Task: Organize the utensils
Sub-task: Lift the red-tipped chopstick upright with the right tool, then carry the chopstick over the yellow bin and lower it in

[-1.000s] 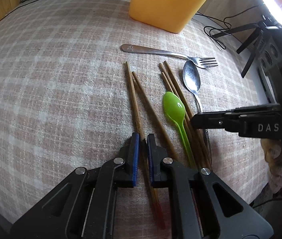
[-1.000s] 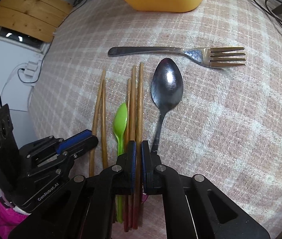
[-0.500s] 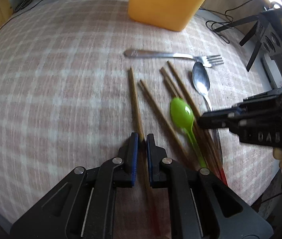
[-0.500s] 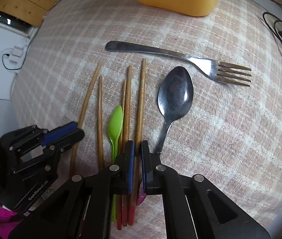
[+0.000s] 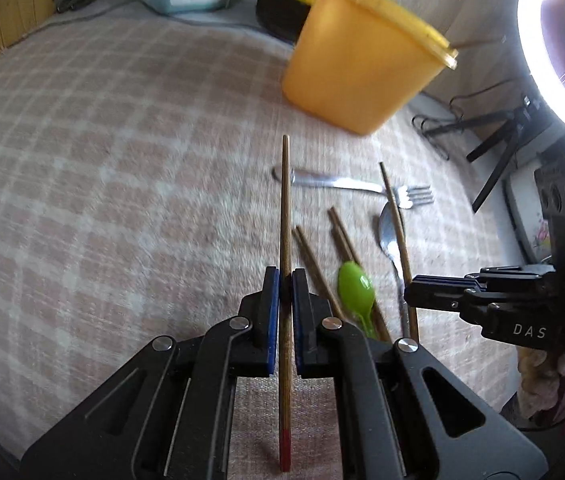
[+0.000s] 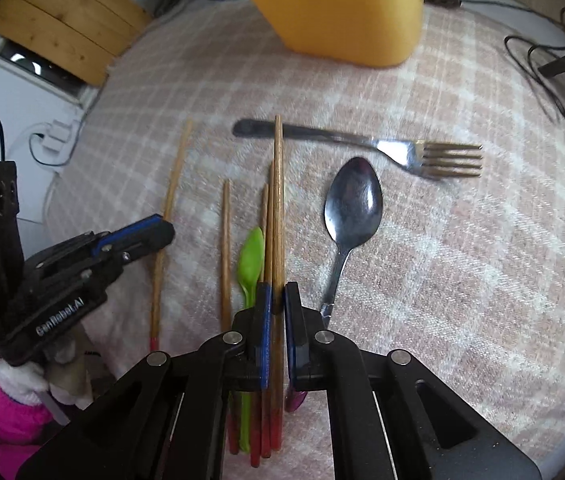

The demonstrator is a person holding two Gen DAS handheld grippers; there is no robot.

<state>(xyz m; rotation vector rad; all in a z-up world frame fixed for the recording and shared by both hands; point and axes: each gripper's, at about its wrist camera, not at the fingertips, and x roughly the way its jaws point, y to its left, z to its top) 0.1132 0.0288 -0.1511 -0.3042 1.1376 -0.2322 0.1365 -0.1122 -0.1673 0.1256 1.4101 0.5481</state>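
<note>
Checked cloth point(image 5: 122, 160) covered the tabletop, with a yellow tub point(image 5: 358, 68) beyond the fork point(image 5: 362, 186) and spoon point(image 6: 352, 208). Left gripper point(image 5: 285, 276) jaws were clamped on one raised chopstick point(image 5: 285, 200). Right gripper point(image 6: 277, 300) jaws were clamped on another chopstick point(image 6: 278, 200), above the green spoon point(image 6: 251, 260).

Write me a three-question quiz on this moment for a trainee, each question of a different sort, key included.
1. True or false: the left gripper and the right gripper each have their jaws shut on a chopstick.
2. Which utensil lies nearest the yellow container? A. green spoon B. metal spoon C. fork
3. What colour is the painted end of the chopstick in the left gripper?

Key: 1 true; 2 C; 3 red.
</note>
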